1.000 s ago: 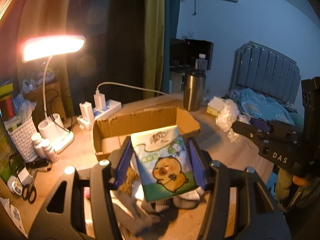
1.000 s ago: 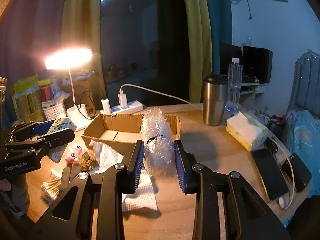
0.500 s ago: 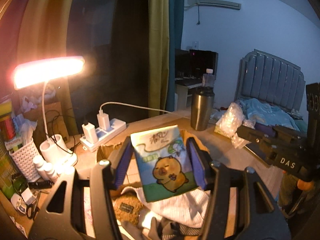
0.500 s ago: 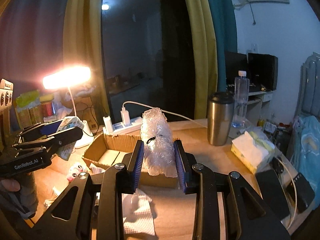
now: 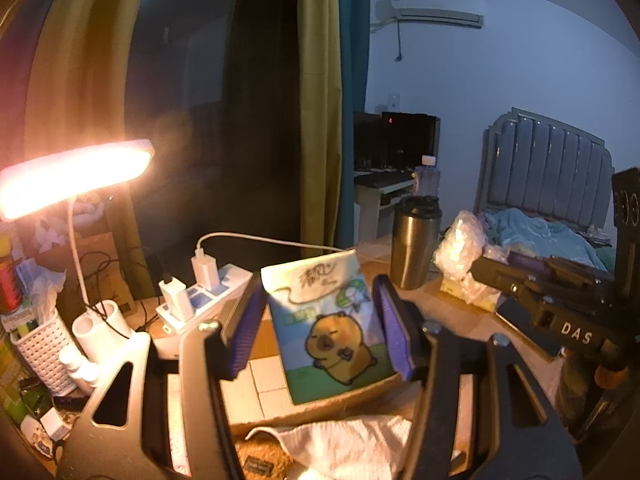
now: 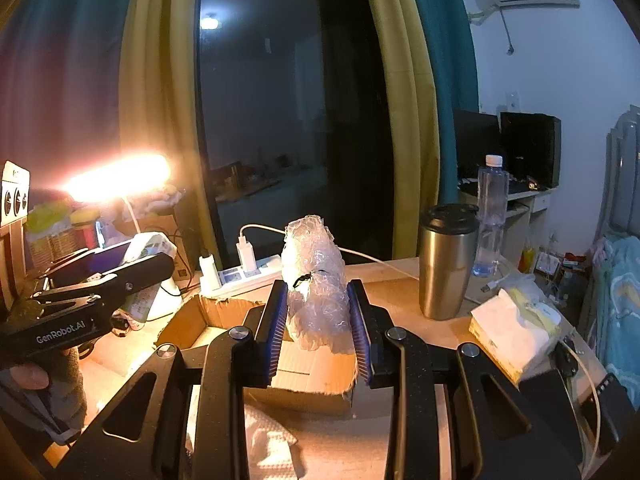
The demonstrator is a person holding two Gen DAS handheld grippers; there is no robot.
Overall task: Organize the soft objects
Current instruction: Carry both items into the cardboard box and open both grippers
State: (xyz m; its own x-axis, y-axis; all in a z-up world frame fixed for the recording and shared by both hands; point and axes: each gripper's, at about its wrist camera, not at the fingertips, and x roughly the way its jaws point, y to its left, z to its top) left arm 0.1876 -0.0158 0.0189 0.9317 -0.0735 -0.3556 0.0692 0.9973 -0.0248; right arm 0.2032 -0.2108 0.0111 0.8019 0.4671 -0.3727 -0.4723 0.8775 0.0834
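While the box [image 6: 304, 376] lies half hidden behind them, left gripper [image 5: 320, 320] clamps tissues [image 5: 328, 328], right gripper [image 6: 318, 316] clamps wrap [image 6: 316, 280].

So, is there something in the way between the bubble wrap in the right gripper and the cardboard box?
Nothing visible. The right gripper holds the bubble wrap over the open cardboard box, whose visible floor is bare.

The left gripper [image 5: 320, 320] points slightly downward, its jaws clamped on a tissue pack [image 5: 332, 328]. The right gripper [image 6: 318, 320] sits at a like tilt, jaws pinching a bubble-wrap bundle [image 6: 316, 280]. A hand [image 6: 30, 374] grips the left gripper's handle
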